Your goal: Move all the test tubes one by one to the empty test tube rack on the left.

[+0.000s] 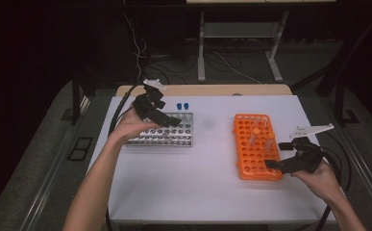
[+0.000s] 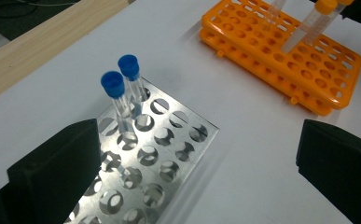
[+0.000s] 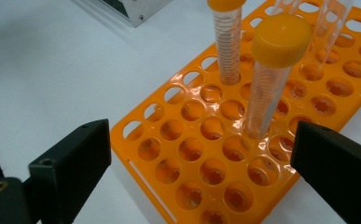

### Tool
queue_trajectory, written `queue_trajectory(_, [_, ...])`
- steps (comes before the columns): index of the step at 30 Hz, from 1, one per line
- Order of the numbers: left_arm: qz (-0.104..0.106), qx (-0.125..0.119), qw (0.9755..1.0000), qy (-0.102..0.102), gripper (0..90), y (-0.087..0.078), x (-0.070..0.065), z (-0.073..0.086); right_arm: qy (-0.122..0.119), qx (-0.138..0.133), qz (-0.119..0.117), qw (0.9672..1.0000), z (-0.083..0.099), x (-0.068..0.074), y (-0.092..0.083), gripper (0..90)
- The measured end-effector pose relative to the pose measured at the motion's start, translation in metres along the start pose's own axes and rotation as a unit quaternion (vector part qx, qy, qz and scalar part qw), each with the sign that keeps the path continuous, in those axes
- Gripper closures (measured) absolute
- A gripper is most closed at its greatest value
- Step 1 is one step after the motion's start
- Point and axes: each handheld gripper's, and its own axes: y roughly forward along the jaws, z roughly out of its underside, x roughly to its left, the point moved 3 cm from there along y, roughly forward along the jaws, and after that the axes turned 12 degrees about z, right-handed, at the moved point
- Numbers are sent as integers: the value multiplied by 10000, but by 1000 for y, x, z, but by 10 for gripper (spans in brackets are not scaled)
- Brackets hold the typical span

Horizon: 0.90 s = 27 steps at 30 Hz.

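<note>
Tubes with blue caps [image 2: 121, 95], clear and slim, stand upright in a perforated metal rack [image 2: 152, 154] just ahead of the wide-open, empty left gripper [image 2: 197, 163]. Right gripper [image 3: 206, 168], jaws wide, faces an orange-capped tube [image 3: 271, 79] upright in the orange rack [image 3: 192, 154].

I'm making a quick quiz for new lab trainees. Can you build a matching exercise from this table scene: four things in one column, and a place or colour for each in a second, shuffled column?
Things:
1. metal rack
2. orange rack
3. blue-capped tubes
4. right tool

Places or colours:
A. open, at the near right edge of the orange rack
B. standing side by side at a corner of the metal rack
C. silver, on the left half of the table, under the left tool
D. holds orange-capped tubes, right half of the table

Pairs: 1-C, 2-D, 3-B, 4-A
</note>
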Motion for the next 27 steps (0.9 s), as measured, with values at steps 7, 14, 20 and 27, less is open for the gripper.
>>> queue_trajectory(7, [25,-72,9999,154,0,-6,-17,12,-55,85,141,9999,-1,-6,10,145])
queue_trajectory(14, [99,-30,9993,363,0,-6,-38,22,-127,105,225,9996,-4,-11,19,248])
queue_trajectory(20, [142,38,9988,475,0,-2,-48,30,-250,114,375,9989,-6,-14,28,393])
queue_trajectory(27, [259,134,9981,539,0,5,-56,37,-338,159,643,9972,-7,-16,38,579])
